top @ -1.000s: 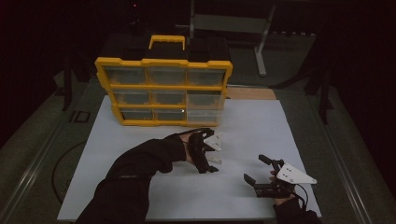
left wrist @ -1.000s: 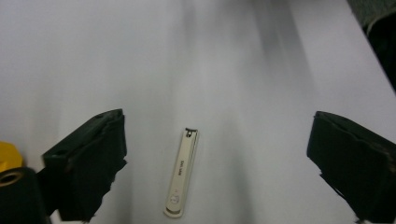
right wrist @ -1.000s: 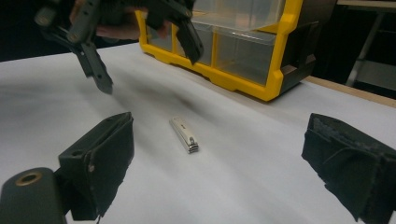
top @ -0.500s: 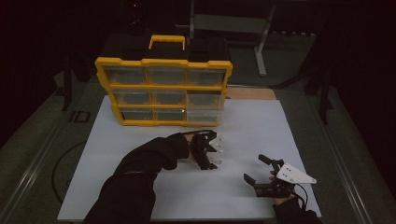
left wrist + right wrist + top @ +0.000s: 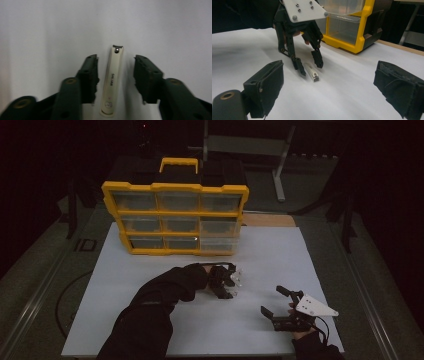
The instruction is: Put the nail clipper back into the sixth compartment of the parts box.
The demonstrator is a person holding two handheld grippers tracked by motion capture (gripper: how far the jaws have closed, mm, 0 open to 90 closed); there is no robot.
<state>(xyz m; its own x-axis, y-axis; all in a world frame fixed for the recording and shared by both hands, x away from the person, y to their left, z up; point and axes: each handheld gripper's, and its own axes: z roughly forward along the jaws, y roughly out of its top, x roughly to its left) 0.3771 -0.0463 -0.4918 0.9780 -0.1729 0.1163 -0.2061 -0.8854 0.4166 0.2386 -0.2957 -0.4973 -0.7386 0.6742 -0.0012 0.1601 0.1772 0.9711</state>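
Left gripper (image 5: 115, 75) dropped w/ jaws straddling nail clipper (image 5: 112, 80); organizer (image 5: 175, 215) drawers shut.

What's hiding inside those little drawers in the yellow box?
The yellow organizer box has clear drawers, and those seen closely in the right gripper view look empty. The others are too dim to tell. The nail clipper lies outside on the white sheet.

The nail clipper (image 5: 111, 81) between the left gripper's (image 5: 115, 78) jaws looks smooth, glossy cream. The sheet (image 5: 50, 30) under it is matt white. The drawers (image 5: 342, 22) beyond are clear plastic.
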